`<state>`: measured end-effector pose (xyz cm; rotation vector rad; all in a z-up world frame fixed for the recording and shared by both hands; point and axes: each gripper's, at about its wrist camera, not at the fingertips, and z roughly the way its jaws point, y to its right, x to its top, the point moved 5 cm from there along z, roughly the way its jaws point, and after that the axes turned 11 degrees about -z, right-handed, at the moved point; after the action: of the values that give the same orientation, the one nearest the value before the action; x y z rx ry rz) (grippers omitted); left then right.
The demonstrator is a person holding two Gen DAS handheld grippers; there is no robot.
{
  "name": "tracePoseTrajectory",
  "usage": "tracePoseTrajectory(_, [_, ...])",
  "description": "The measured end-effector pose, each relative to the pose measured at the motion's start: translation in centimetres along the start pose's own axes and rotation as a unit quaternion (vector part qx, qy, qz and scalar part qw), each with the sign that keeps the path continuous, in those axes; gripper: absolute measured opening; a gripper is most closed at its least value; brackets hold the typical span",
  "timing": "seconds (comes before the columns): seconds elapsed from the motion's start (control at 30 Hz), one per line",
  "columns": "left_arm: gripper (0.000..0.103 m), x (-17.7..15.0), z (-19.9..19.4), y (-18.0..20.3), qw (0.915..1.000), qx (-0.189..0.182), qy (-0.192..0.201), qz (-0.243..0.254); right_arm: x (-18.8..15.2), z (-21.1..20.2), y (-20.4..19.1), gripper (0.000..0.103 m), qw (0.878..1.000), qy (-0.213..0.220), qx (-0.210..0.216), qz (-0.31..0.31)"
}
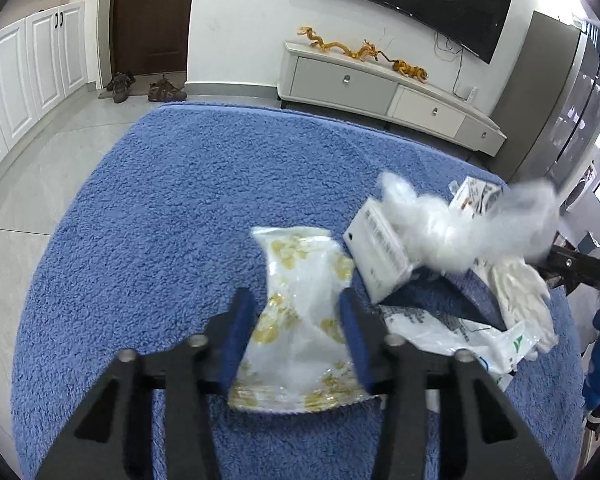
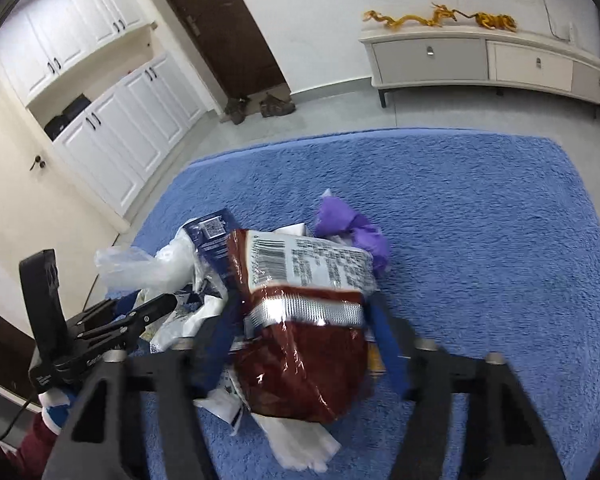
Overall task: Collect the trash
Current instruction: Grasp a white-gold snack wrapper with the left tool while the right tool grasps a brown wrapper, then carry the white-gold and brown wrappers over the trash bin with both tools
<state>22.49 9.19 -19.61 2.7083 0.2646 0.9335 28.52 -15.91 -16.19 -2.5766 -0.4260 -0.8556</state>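
A pile of trash sits on a blue shag-covered tabletop (image 1: 160, 200) in a living room, with both grippers working at it. The left gripper (image 1: 298, 332) has its jaws spread on either side of a white wrapper with gold print (image 1: 300, 320); whether the blue pads actually touch the film cannot be told, and the wrapper appears to rest on the shag. The right gripper (image 2: 300, 320) has its jaws closed in around a dark red snack bag (image 2: 300, 352) with a barcode label, seemingly gripping it at the sealed band, though motion blur leaves that unsure. Collection looks to be in its early-to-middle stretch — no bin or bag for the trash shows in either view, and much is left: a crumpled clear plastic bag (image 1: 460, 224), blurred as if in the air, a white box with a barcode (image 1: 380, 256), a white plastic sack with print (image 1: 460, 332), a dark blue carton (image 2: 214, 236) and a crumpled purple wrapper (image 2: 356, 232) at the far side of the heap. The pieces overlap, so lifting one may drag its neighbours. Beyond stand a TV console (image 2: 480, 60), white cabinets (image 2: 140, 120) and shoes by a brown door (image 2: 220, 32) — none in the way.
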Motion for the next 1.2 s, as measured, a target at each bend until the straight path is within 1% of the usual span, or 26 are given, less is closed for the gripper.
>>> tracePoseTrajectory(0.07, [0.028, 0.0, -0.1, -0.3, 1.0000, -0.007, 0.004, -0.005, -0.3, -0.6, 0.5, 0.039, 1.000, 0.004, -0.003, 0.005])
tracePoseTrajectory(0.1, [0.024, 0.1, -0.1, -0.3, 0.9999, -0.010, 0.005, -0.009, -0.6, -1.0, 0.7, 0.034, 1.000, 0.004, -0.004, 0.007])
tracePoseTrajectory(0.13, [0.022, 0.1, -0.2, -0.5, 0.9998, -0.013, 0.007, -0.013, -0.8, -1.2, 0.6, 0.030, 1.000, 0.005, -0.008, 0.006])
tracePoseTrajectory(0.2, [0.018, 0.1, -0.7, -0.4, 0.9997, -0.013, 0.015, -0.012, -1.5, -2.6, 0.4, 0.027, 1.000, 0.015, -0.019, -0.007])
tracePoseTrajectory(0.27, [0.018, 0.0, -1.4, -0.4, 0.9997, -0.007, 0.022, -0.010, -1.8, -3.5, 0.1, 0.026, 0.999, 0.021, -0.023, -0.018])
tracePoseTrajectory(0.37, [0.017, -0.2, -2.6, -0.3, 0.9994, -0.009, 0.029, -0.013, -2.5, -5.2, -0.6, 0.024, 0.998, 0.027, -0.028, -0.039])
tracePoseTrajectory(0.5, [0.016, -0.7, -5.5, -0.5, 0.9989, -0.009, 0.044, -0.012, -3.3, -7.6, -1.3, 0.024, 0.998, 0.044, -0.022, -0.049])
tracePoseTrajectory(0.57, [0.015, -0.9, -7.0, -0.4, 0.9987, -0.011, 0.049, -0.011, -4.0, -9.1, -1.7, 0.024, 0.997, 0.054, -0.012, -0.052])
tracePoseTrajectory(0.73, [0.014, -2.1, -11.7, 0.6, 0.9974, -0.029, 0.065, 0.007, -6.8, -12.9, -3.2, 0.023, 0.995, 0.073, 0.036, -0.060])
tracePoseTrajectory(0.8, [0.014, -3.1, -13.7, 1.5, 0.9963, -0.045, 0.071, 0.019, -8.0, -14.0, -3.8, 0.023, 0.994, 0.077, 0.047, -0.065])
tracePoseTrajectory(0.87, [0.014, -3.7, -15.0, 2.5, 0.9953, -0.059, 0.072, 0.027, -9.3, -15.3, -4.5, 0.021, 0.993, 0.081, 0.052, -0.072])
tracePoseTrajectory(0.9, [0.014, -4.2, -15.7, 3.4, 0.9944, -0.074, 0.069, 0.032, -9.9, -16.0, -4.7, 0.018, 0.992, 0.084, 0.053, -0.074])
tracePoseTrajectory(0.93, [0.014, -4.5, -16.1, 4.1, 0.9935, -0.086, 0.066, 0.035, -10.4, -16.5, -4.8, 0.018, 0.992, 0.087, 0.055, -0.074])
tracePoseTrajectory(1.03, [0.014, -5.5, -16.9, 6.6, 0.9908, -0.111, 0.056, 0.051, -11.6, -18.4, -4.8, 0.017, 0.991, 0.102, 0.057, -0.067])
tracePoseTrajectory(1.1, [0.014, -6.2, -17.1, 8.9, 0.9882, -0.126, 0.051, 0.071, -12.3, -19.6, -4.6, 0.015, 0.990, 0.111, 0.054, -0.062])
tracePoseTrajectory(1.2, [0.014, -7.2, -16.9, 12.4, 0.9836, -0.145, 0.039, 0.100, -13.5, -21.3, -3.3, 0.014, 0.989, 0.128, 0.053, -0.048])
